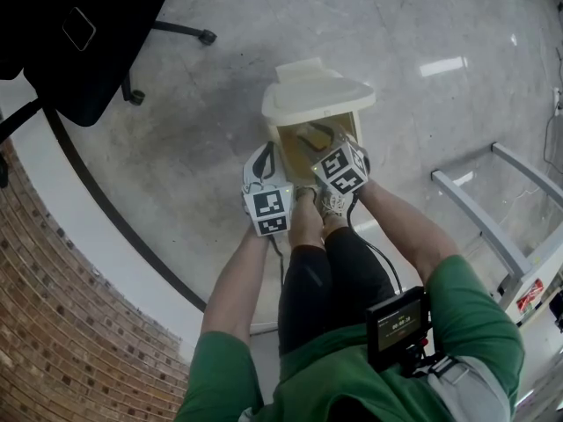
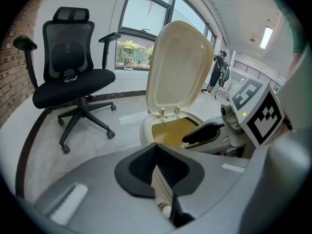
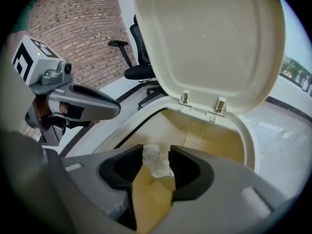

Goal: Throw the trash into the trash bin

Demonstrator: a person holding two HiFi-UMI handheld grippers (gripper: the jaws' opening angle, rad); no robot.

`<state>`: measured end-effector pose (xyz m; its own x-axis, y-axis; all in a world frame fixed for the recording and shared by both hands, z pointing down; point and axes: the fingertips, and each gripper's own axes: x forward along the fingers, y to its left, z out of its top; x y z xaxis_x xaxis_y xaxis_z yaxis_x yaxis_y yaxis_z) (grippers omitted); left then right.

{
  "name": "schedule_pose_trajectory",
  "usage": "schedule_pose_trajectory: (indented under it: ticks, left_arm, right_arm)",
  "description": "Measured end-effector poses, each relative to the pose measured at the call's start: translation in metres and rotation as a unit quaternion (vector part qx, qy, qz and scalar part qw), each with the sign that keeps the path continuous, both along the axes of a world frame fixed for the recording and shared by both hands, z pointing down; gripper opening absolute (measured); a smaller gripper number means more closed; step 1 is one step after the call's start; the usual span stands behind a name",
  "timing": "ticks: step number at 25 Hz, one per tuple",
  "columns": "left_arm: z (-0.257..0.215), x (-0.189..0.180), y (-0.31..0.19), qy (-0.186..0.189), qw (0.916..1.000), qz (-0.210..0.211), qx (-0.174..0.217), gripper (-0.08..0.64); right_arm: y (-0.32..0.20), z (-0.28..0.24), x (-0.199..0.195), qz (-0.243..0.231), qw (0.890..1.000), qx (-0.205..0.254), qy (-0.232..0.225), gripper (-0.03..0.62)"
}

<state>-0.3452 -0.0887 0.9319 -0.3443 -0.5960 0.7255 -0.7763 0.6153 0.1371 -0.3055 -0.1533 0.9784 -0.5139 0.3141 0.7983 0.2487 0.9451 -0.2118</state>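
A cream pedal trash bin [image 1: 290, 112] stands on the floor with its lid [image 3: 209, 43] swung up. My right gripper [image 3: 156, 165] hangs over the bin's mouth with its jaws apart. A crumpled white piece of trash [image 3: 157, 161] shows in the gap between its pads, over the yellowish inside of the bin; I cannot tell if a pad still touches it. My left gripper [image 2: 156, 147] is just left of the bin, its pads meeting at the tips with nothing in them. In the head view both grippers sit at the bin's near rim, left gripper [image 1: 262, 170] and right gripper [image 1: 332, 152].
A black office chair [image 2: 73, 77] stands on the grey floor to the left of the bin. A brick wall [image 1: 53, 323] and a white curved ledge run along the left. A white metal frame [image 1: 493, 227] is at the right. The person's shoe [image 1: 332, 202] is at the bin's base.
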Motion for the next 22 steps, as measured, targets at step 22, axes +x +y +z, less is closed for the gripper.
schedule_pose_trajectory:
  ticks: [22]
  left_arm:
    - [-0.025,0.008,-0.022,0.018,0.9985,0.052,0.007,0.006]
  right_arm:
    - [-0.002,-0.042,0.004,-0.007,1.000,0.001,-0.002,0.249]
